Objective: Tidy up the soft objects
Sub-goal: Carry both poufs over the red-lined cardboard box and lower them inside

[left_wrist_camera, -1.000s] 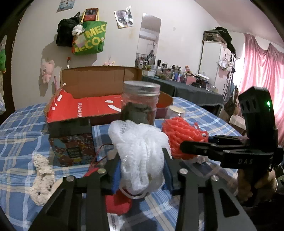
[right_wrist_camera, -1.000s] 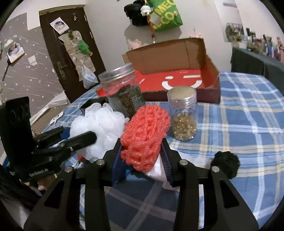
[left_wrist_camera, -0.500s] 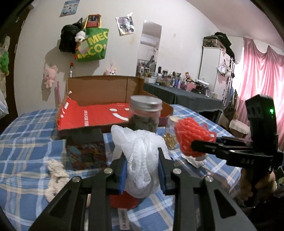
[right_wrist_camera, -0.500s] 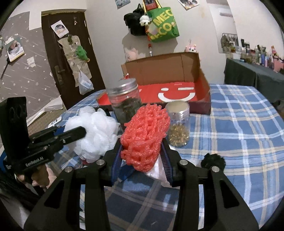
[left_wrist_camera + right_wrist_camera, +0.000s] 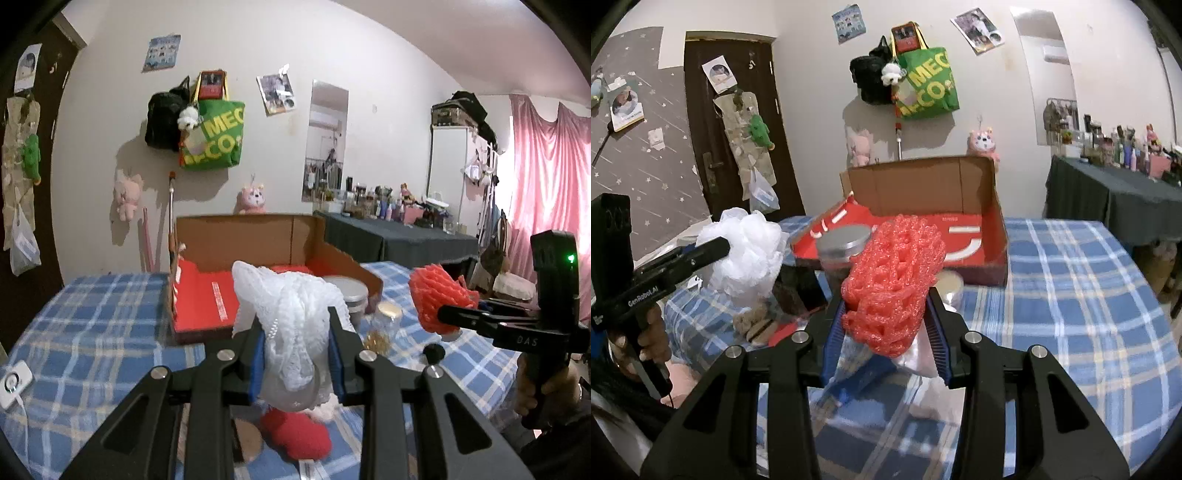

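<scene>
Blue plaid tablecloth (image 5: pixel 1071 295) lies bare on the right side out to the table's right edge, the widest free stretch in sight. Ahead, the cardboard box (image 5: pixel 995 236) stands open with its red floor uncovered, back flap upright and right wall low.

Left gripper (image 5: pixel 297 356) has its jaws clamped on the white mesh pouf (image 5: pixel 291 306), held above the table in front of the box. Right gripper (image 5: pixel 886 325) has its jaws pressed on the red foam net (image 5: pixel 894 280), also lifted clear of the cloth.

Count: 2 grippers, 2 held soft items, 1 box, 2 jars, a large metal-lidded jar (image 5: pixel 842 242) and a small jar (image 5: pixel 384 325) beside it. Below the pouf lies 1 red knitted item (image 5: pixel 299 432); 1 small black pompom (image 5: pixel 434 350) sits on the cloth to the right.
</scene>
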Demonstrator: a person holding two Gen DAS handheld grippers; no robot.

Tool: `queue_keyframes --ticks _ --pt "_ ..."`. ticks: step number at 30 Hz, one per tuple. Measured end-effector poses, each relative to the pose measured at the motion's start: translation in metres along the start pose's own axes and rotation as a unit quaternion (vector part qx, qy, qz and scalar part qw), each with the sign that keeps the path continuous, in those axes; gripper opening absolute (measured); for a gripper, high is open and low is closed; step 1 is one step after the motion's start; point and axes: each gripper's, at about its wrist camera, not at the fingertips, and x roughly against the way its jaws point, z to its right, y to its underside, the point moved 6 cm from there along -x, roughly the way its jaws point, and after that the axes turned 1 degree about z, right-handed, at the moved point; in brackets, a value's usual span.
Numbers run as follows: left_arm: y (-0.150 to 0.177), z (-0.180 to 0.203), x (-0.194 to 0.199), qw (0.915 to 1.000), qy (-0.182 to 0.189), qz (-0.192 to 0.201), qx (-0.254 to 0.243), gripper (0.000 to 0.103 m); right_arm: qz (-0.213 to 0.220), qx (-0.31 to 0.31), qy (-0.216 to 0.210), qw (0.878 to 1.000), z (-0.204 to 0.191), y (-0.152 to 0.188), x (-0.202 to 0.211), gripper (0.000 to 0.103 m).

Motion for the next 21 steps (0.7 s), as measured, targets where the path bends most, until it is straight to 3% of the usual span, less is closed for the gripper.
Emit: queue_keyframes --ticks 11,21 --pt "-0.051 -0.017 -0.01 0.999 -0.001 0.034 -0.027 0.03 0.024 0.037 -0.008 0.999 0.008 -0.059 -0.014 0.039" --pt "-0.081 -0.026 -0.054 0.9979 0.034 -0.002 -0.056 0.03 -0.028 0.08 -0.032 0.996 0.015 -0.099 -0.063 0.039"
